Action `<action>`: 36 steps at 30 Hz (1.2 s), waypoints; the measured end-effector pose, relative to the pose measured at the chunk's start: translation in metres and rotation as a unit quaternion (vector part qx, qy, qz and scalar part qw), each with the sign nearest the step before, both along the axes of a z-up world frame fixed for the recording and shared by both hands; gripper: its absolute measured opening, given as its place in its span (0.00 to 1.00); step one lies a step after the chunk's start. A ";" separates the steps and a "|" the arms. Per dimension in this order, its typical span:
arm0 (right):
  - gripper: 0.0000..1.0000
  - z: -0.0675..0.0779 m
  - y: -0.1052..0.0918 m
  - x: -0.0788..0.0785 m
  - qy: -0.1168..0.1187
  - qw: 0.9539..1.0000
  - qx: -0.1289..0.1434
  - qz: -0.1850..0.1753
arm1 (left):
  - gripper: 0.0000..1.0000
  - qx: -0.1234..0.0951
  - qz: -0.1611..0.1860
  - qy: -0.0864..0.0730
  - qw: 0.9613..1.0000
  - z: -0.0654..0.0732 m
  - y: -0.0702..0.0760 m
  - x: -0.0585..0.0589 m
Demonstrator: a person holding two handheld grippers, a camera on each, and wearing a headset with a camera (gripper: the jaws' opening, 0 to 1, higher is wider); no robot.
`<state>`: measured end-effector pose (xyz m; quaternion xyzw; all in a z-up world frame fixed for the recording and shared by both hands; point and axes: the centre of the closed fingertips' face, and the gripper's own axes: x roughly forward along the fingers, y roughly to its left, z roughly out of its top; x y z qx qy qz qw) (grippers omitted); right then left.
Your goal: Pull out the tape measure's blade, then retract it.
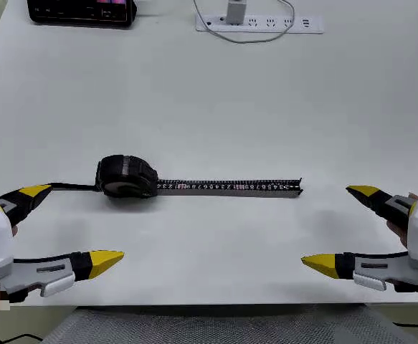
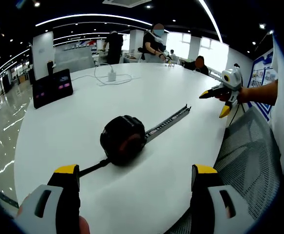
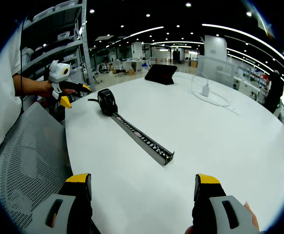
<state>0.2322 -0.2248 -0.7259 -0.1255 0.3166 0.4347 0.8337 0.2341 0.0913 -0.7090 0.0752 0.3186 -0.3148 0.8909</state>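
We count one tape measure (image 1: 126, 177) at the middle left of the head view, with one blade (image 1: 230, 187) lying out of it, and two grippers, the left gripper (image 1: 79, 223) at the lower left and the right gripper (image 1: 330, 226) at the lower right. Along the top edge we count one power strip (image 1: 266, 23) carrying one white plug (image 1: 236, 12), and one dark device (image 1: 79, 11) in the upper left corner, all on one white table (image 1: 266, 107).

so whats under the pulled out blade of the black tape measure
The white table: the dark numbered blade lies flat on it, drawn out of the black tape measure case. The strip of tabletop it covers is hidden.
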 end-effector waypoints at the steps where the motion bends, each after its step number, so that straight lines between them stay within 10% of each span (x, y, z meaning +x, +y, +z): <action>1: 0.86 0.000 0.000 0.001 0.000 1.000 -0.001 0.001 | 0.93 -0.001 0.000 0.000 1.000 0.000 -0.001 0.001; 36: 0.86 -0.007 -0.001 0.038 0.008 0.999 -0.002 0.031 | 0.98 -0.048 0.036 0.013 0.998 -0.009 -0.029 0.039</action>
